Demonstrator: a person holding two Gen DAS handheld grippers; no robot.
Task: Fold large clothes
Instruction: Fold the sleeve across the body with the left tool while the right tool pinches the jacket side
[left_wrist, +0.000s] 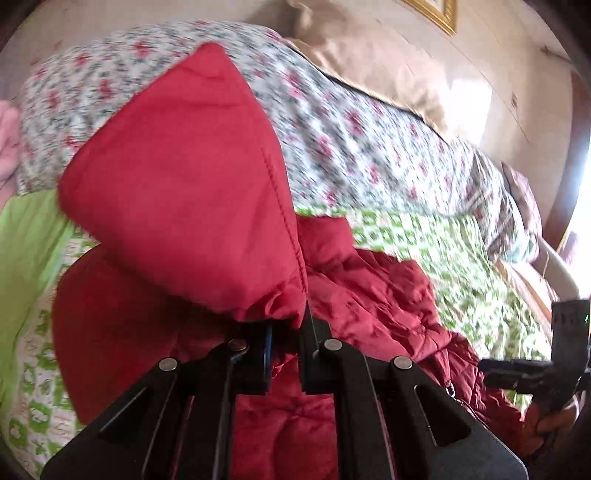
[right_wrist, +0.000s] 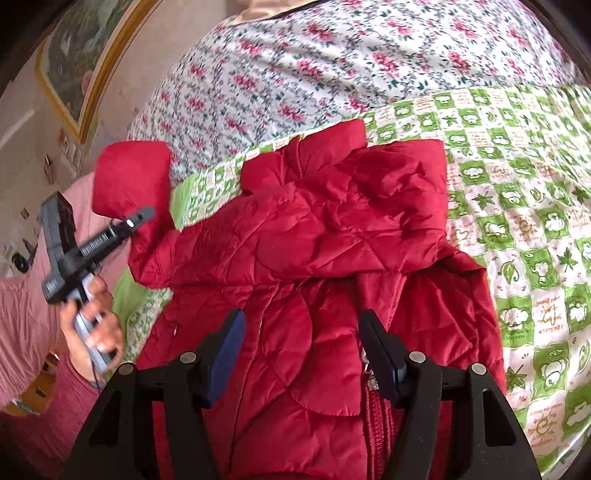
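Observation:
A red quilted jacket (right_wrist: 317, 236) lies crumpled on the green-checked bed sheet (right_wrist: 524, 206). My left gripper (left_wrist: 288, 328) is shut on the gathered end of one sleeve (left_wrist: 184, 177), which stands lifted above the jacket body (left_wrist: 373, 295). The right wrist view shows that left gripper (right_wrist: 142, 216) at the left, with the red sleeve end (right_wrist: 129, 177) raised off the bed. My right gripper (right_wrist: 301, 332) hovers open over the jacket's front near its zipper (right_wrist: 373, 402), its pads touching nothing. The right gripper (left_wrist: 532, 369) also shows at the left wrist view's right edge.
A floral duvet (right_wrist: 332, 55) is heaped along the far side of the bed, with a tan pillow (left_wrist: 369, 62) behind it. A person's hand (right_wrist: 92, 325) and pink sleeve (right_wrist: 22, 317) are at the left. A framed picture (right_wrist: 81, 62) hangs on the wall.

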